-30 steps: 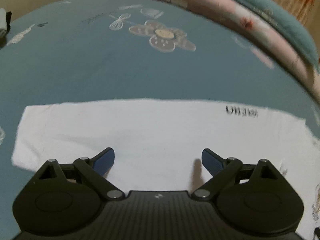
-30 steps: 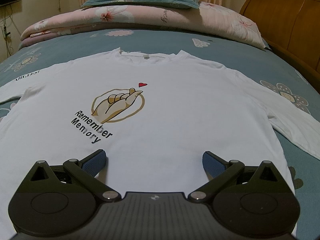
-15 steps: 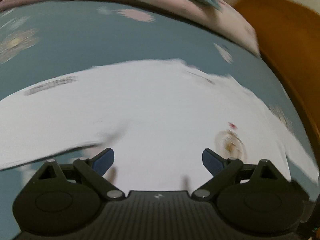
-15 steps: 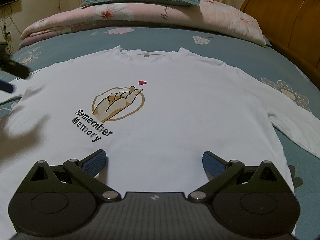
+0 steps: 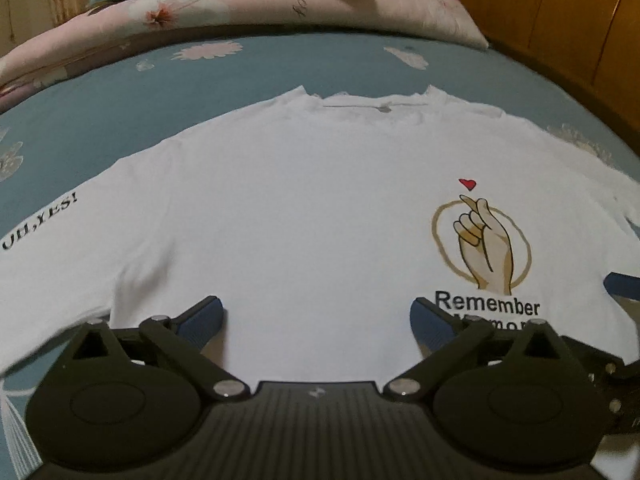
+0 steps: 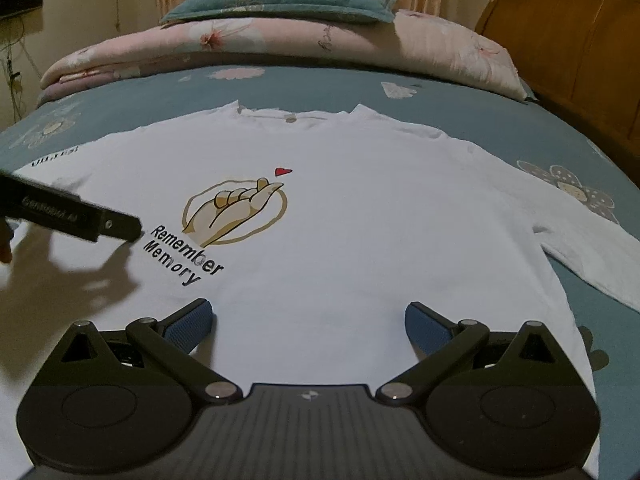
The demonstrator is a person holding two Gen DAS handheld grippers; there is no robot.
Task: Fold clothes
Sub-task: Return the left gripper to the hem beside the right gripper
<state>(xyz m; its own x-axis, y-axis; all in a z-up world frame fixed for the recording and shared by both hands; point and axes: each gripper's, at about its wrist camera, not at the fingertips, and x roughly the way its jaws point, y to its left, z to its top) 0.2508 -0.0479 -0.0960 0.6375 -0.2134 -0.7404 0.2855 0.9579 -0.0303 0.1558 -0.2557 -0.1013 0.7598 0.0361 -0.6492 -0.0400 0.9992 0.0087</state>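
A white long-sleeved T-shirt (image 5: 300, 208) (image 6: 380, 220) lies flat and face up on the bed, collar toward the pillows. Its chest carries a hand-and-heart print (image 5: 484, 248) (image 6: 236, 212) above the words "Remember Memory". My left gripper (image 5: 316, 312) hovers over the shirt's left body, near the armpit. Its jaws are opening and nothing is between them. Its black body (image 6: 72, 212) enters the right wrist view from the left edge. My right gripper (image 6: 308, 316) stands open above the lower middle of the shirt, holding nothing. Both sleeves (image 5: 40, 224) (image 6: 580, 240) spread outward.
The shirt rests on a blue flowered bed sheet (image 6: 480, 120). A folded pink quilt (image 6: 280, 48) with a teal pillow (image 6: 280, 0) on top lies beyond the collar. A wooden headboard (image 6: 580, 40) rises at the right.
My left gripper has swung from the lettered left sleeve over to the shirt's body and rolled level, and it now shows in the right wrist view. The right gripper has stayed put.
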